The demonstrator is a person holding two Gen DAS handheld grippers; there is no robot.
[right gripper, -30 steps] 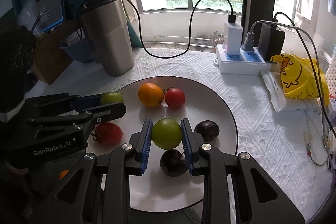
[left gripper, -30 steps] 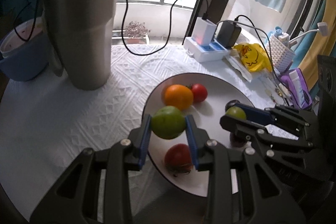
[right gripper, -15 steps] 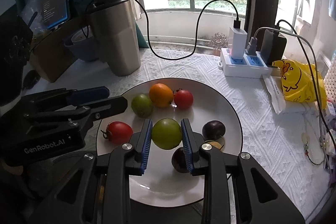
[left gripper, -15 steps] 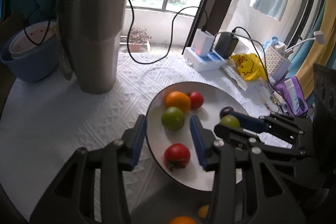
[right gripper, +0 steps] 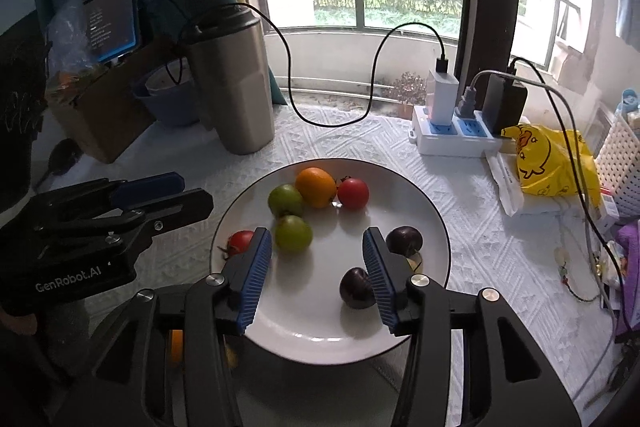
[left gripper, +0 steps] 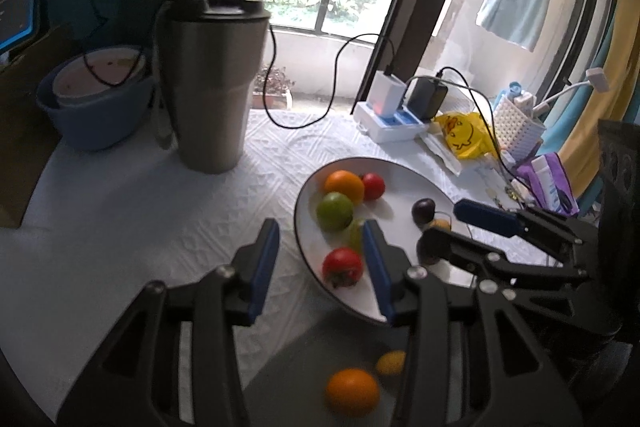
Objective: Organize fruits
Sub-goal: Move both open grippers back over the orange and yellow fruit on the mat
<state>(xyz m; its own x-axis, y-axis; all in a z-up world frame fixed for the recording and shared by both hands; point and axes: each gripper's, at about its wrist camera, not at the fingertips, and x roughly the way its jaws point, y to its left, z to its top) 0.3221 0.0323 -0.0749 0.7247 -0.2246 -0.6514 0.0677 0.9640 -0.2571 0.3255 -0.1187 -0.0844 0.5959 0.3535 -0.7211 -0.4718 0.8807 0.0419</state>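
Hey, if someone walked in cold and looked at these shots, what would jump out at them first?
The white plate at centre, dotted with bright fruit: two green fruits beside an orange, red tomatoes and dark plums. The right tongs stand open above it, the left tongs at its left edge. Behind looms a tall steel tumbler.

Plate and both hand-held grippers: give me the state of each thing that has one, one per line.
Left hand-held gripper: open, empty.
Right hand-held gripper: jaws just opened, empty.
Plate: flat on the cloth, holding fruit.
Two green fruits: resting on the plate, touching each other.
Steel tumbler: upright, lid on.
Power strip: chargers plugged in.
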